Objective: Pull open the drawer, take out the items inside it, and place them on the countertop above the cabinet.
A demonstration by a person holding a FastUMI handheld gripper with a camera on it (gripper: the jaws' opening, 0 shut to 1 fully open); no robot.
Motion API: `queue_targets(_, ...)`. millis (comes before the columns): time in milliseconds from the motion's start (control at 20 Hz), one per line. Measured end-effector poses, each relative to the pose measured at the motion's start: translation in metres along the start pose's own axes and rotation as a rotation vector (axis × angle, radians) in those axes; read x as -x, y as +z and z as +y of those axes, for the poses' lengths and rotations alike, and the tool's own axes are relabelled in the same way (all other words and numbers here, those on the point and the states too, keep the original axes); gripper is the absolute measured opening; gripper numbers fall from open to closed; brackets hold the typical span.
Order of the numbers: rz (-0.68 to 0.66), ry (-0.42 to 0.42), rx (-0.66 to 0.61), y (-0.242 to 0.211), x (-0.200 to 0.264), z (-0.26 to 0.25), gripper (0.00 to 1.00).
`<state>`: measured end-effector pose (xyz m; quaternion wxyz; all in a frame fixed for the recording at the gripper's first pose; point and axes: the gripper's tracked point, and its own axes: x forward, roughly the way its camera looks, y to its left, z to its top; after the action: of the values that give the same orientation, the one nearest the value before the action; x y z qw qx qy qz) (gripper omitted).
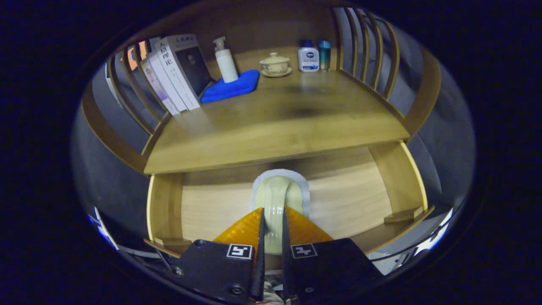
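The wooden drawer (pixel 372 186) stands pulled open under the countertop (pixel 271 123). Inside it lies a pale cream ceramic piece (pixel 277 197) with a light rim around it. My gripper (pixel 273 214) is shut on a narrow cream handle-like part of that piece, which runs back between both fingers. The piece's far end sits just under the countertop's front edge. Whether it rests on the drawer floor or hangs a little above it, I cannot tell.
On the countertop stand several books (pixel 173 72) at the left, a white pump bottle (pixel 225 61) on a blue cloth (pixel 233 87), a lidded tea bowl (pixel 275 64), a white jar (pixel 308 57) and a small teal bottle (pixel 324 55). Curved wooden rails (pixel 368 46) fence both sides.
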<state>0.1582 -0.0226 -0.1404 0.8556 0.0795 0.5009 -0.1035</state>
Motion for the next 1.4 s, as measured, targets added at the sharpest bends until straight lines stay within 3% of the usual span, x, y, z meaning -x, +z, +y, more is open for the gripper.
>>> queue_targets(450,-0.149,0.041,0.019,0.073,0.029,0.023,0.20)
queue_targets(850,-0.228,0.009,0.036,0.137,-0.001,0.021,0.20)
queue_targets(1400,-0.231,0.034,0.025,0.160,-0.042,0.034,0.20)
